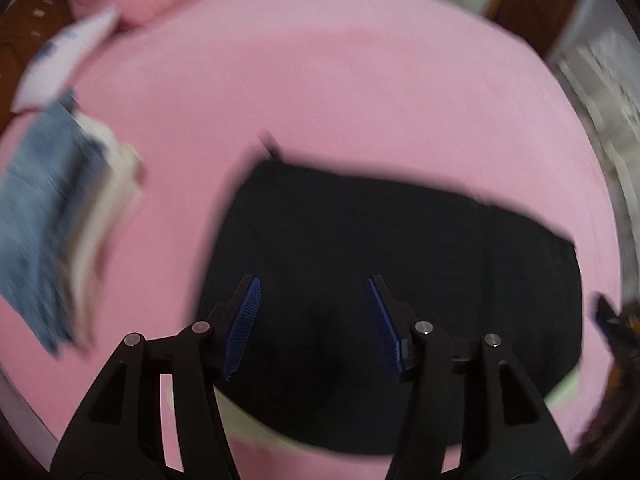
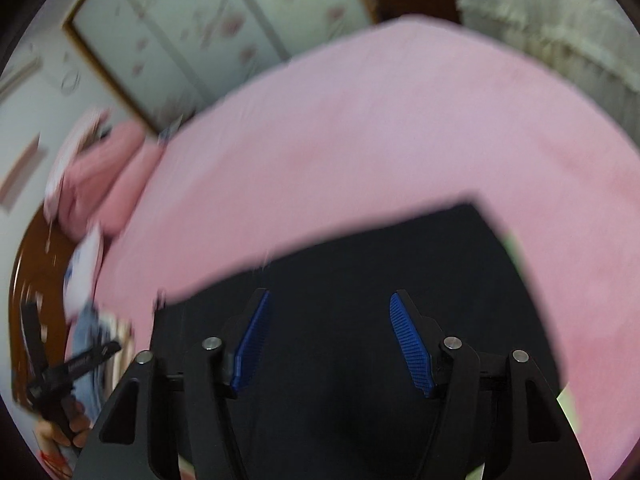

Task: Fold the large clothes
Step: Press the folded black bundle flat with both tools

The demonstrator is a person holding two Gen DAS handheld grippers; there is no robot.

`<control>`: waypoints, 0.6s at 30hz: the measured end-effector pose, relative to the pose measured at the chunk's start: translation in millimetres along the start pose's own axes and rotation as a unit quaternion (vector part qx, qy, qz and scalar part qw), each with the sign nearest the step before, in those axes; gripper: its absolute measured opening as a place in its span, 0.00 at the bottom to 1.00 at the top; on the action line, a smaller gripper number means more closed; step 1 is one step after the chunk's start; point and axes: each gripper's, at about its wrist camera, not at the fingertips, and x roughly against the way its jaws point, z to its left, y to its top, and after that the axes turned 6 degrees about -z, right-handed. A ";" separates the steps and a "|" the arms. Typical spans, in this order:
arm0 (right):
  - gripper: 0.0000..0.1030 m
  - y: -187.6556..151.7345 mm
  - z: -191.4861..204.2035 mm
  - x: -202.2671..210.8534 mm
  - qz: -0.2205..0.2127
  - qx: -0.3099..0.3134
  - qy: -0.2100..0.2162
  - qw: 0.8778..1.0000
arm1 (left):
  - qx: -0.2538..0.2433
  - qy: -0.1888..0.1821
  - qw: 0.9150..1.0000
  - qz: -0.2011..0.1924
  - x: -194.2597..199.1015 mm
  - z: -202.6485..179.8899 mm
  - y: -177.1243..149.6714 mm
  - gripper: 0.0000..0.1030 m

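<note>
Black garment (image 1: 400, 280) lies flat, folded, on pink bed sheet (image 1: 340, 80), near edge. Left gripper (image 1: 314, 320) and right gripper (image 2: 330, 340) above it, jaws apart, empty. Folded stack (image 1: 60, 220) at left; sheet bare beyond garment.

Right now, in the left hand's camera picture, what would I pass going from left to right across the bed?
Stack of folded clothes with blue denim on top → bare pink sheet → black garment lying flat, with the left gripper open above it → the other gripper's tip at the right edge.
</note>
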 end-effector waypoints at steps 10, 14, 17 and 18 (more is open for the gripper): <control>0.16 -124.1 34.5 -50.3 0.174 0.003 0.115 0.978 | -0.083 -0.042 0.992 0.080 -38.3 -73.7 -98.2 0.03; 0.16 -138.1 30.8 -61.2 0.189 0.003 0.129 0.973 | -0.086 -0.045 0.991 0.088 -49.8 -86.0 -117.3 0.00; 0.16 -142.8 23.5 -73.1 0.188 0.000 0.140 0.972 | -0.105 -0.027 0.991 0.076 -56.1 -94.7 -122.7 0.00; 0.16 -146.6 19.3 -80.2 0.188 0.003 0.138 0.972 | -0.106 -0.024 0.991 0.075 -58.6 -96.9 -122.4 0.00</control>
